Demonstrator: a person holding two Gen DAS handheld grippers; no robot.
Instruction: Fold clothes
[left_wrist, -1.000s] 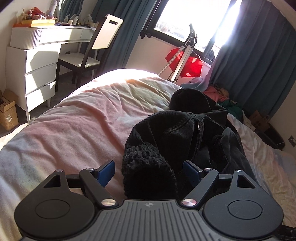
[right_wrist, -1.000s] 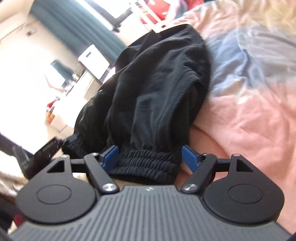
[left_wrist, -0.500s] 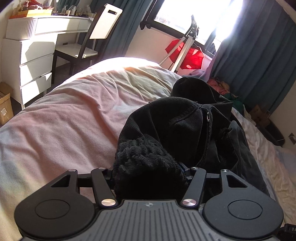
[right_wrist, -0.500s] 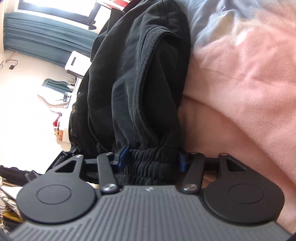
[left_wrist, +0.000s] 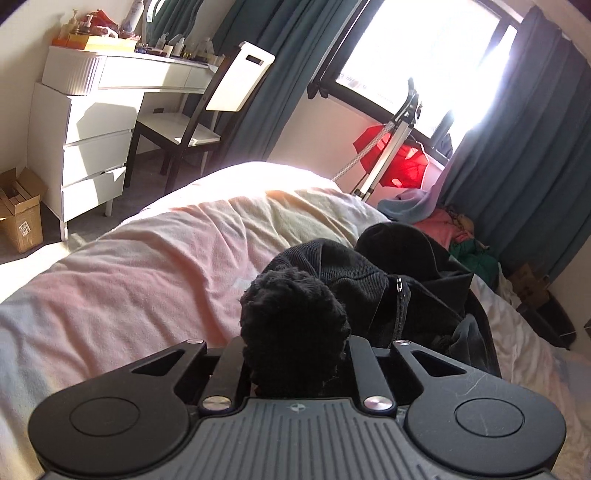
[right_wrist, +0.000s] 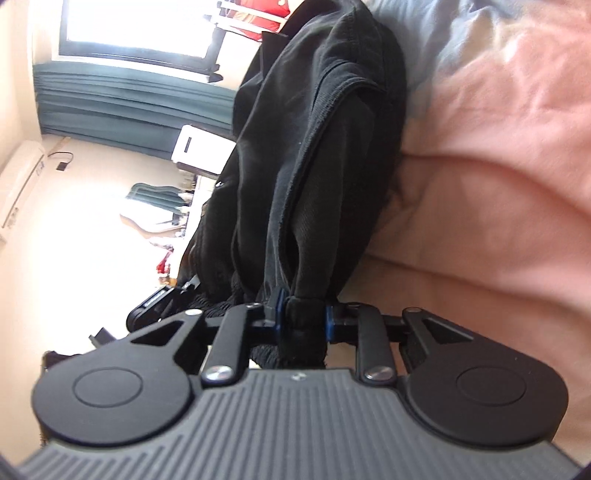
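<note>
Two grippers: both are closing on one black garment on a bed, each with cloth already between its jaws.
Left gripper (left_wrist: 295, 363): pinches a bunched, nubby knit cuff (left_wrist: 291, 325); the pads are hidden by the cloth, and the arms stand drawn close against it.
Right gripper (right_wrist: 302, 320): its blue pads squeeze a gathered elastic cuff (right_wrist: 301, 332), the fabric crushed into a narrow neck between them.
Garment (left_wrist: 399, 280): one dark, zip-fronted piece, lying in a rumpled heap toward the right-hand side of the bed, away from the edge facing the desk; whether it is a jacket or trousers cannot be told.
Bed (left_wrist: 140, 280): one, covered by a pink, cream and pale blue sheet, bare to the left of the heap.
Progress: judging by the crumpled pile, folding has barely begun; no neat crease or flat panel shows.
Done: both cuffs appear secured.
Left to do: spread the garment flat on the bed, line up its edges, then fold it over.
Room count: one white desk (left_wrist: 92, 96) with drawers, one chair (left_wrist: 207, 110), one cardboard box (left_wrist: 18, 210) on the floor, one window (left_wrist: 424, 55) flanked by teal curtains, one red cloth (left_wrist: 402, 162) hanging near it.
Other clothes: a small mixed pile (left_wrist: 454, 225) beyond the far corner of the bed, too jumbled to count.
</note>
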